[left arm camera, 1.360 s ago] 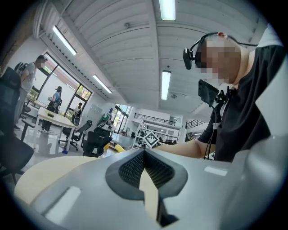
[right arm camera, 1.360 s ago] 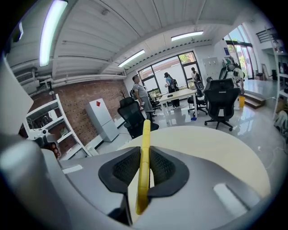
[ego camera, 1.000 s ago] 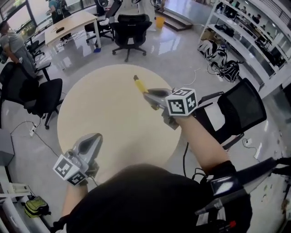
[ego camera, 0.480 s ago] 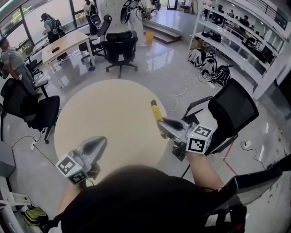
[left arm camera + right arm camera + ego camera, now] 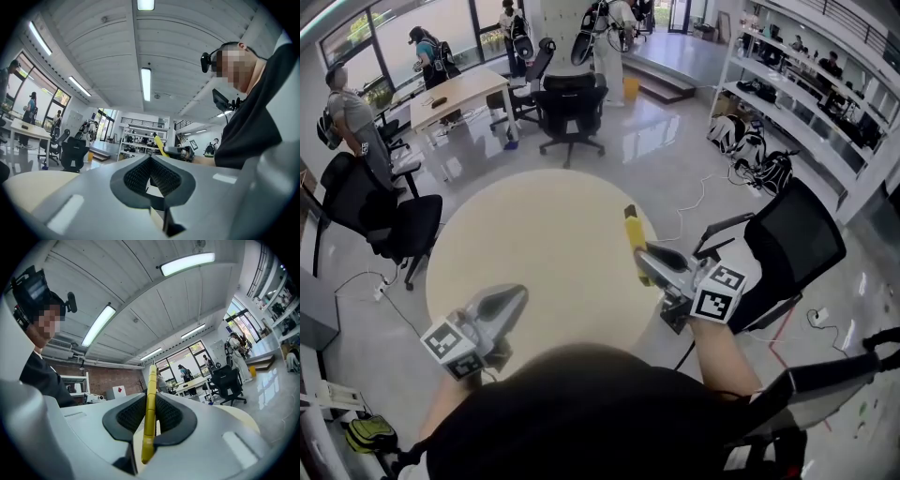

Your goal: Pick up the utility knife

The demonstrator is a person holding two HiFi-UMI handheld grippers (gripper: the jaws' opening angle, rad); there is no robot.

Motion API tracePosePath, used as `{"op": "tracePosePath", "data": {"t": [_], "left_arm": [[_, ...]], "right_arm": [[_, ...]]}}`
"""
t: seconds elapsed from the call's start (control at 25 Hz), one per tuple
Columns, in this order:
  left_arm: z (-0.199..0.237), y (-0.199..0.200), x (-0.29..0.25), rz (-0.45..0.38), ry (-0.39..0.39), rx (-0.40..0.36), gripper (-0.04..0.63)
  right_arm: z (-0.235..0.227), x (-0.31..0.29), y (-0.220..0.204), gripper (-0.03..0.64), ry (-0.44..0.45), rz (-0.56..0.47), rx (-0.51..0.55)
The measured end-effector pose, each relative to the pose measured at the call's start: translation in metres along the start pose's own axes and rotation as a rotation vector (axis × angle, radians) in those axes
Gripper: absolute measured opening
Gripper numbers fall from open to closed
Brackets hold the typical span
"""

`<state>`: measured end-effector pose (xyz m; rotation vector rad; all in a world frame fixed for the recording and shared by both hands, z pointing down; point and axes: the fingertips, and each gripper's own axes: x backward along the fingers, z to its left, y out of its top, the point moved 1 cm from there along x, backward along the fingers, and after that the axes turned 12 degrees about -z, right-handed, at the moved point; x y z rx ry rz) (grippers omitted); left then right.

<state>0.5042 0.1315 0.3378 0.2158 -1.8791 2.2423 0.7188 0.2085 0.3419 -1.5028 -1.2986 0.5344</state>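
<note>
Fingers point(image 5: 136, 176) of the left gripper point(image 5: 517, 293) lay pressed together with nothing between them, low at the near left of the round beige table point(image 5: 534, 234), just inside its near rim. The right gripper point(image 5: 643, 262) hung at the table's near right edge, its marker cube out past the rim above the grey floor point(image 5: 675, 159). Its fingers point(image 5: 129, 418) were clamped on the long yellow utility knife point(image 5: 632, 231). In the right gripper view the knife point(image 5: 149, 413) stood on edge between the ribbed pads, one end poking back behind them and the longer part running out past the fingertips. From the head view it was off the table, pointing away from the person and over the table's right margin.

Ahead of both grippers the pale tabletop spread wide to its far curved edge. A black mesh office chair point(image 5: 792, 248) stood close to the right of the table, just beside the right gripper. Another black office chair point(image 5: 384, 211) stood near the left edge. Beyond the far rim lay a broad stretch of glossy floor, with a white cable point(image 5: 692, 201) trailing across it to the right. Farther off stood a third black chair point(image 5: 572, 103), a light wooden desk point(image 5: 459, 89) with people point(image 5: 356, 117) beside it at the left, and white shelving point(image 5: 806, 103) along the right wall.
</note>
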Motion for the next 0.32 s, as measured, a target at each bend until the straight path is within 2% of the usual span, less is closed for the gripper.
{"op": "tracePosePath", "data": {"t": [0.32], "left_arm": [[-0.0014, -0.0023, 0.0031, -0.007, -0.004, 0.009, -0.006]], "right_arm": [[0.0027, -0.0014, -0.0001, 0.078, 0.002, 0.000, 0.007]]}}
